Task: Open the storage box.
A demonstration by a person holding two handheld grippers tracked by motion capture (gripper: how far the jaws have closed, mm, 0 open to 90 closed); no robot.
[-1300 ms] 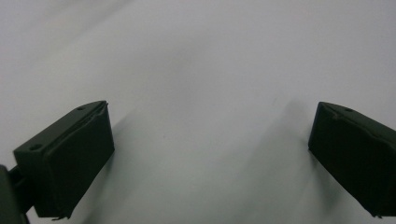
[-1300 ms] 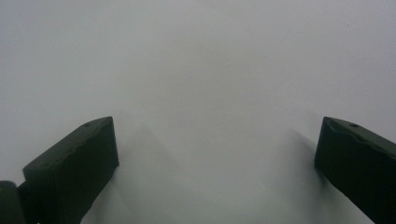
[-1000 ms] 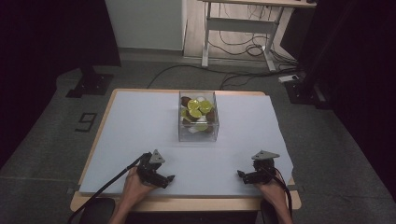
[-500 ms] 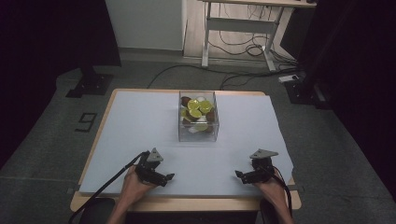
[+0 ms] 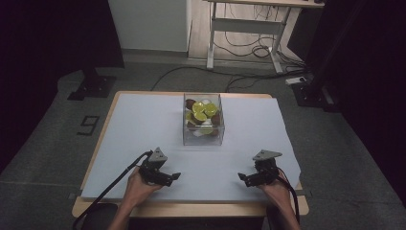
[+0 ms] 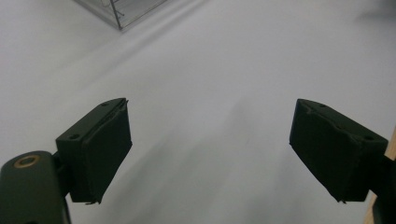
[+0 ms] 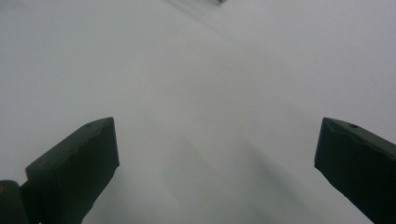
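Two handheld grippers rest at the table's near edge: left gripper (image 5: 175, 176), jaws apart w/ nothing between, has just been closing slightly; right gripper (image 5: 242, 179) jaws wide apart. Clear box (image 5: 203, 120) of fruit sits mid-table on white sheet (image 5: 143, 124), well apart from both.

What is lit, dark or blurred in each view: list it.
High view: the white sheet is evenly lit, the room's edges sink into near black, and the clear box is sharp enough to show green and brown pieces. Left gripper view: the black pads are fairly crisp, with soft shadows on the sheet. Right gripper view: hazy and soft, the pads blurred at their edges.
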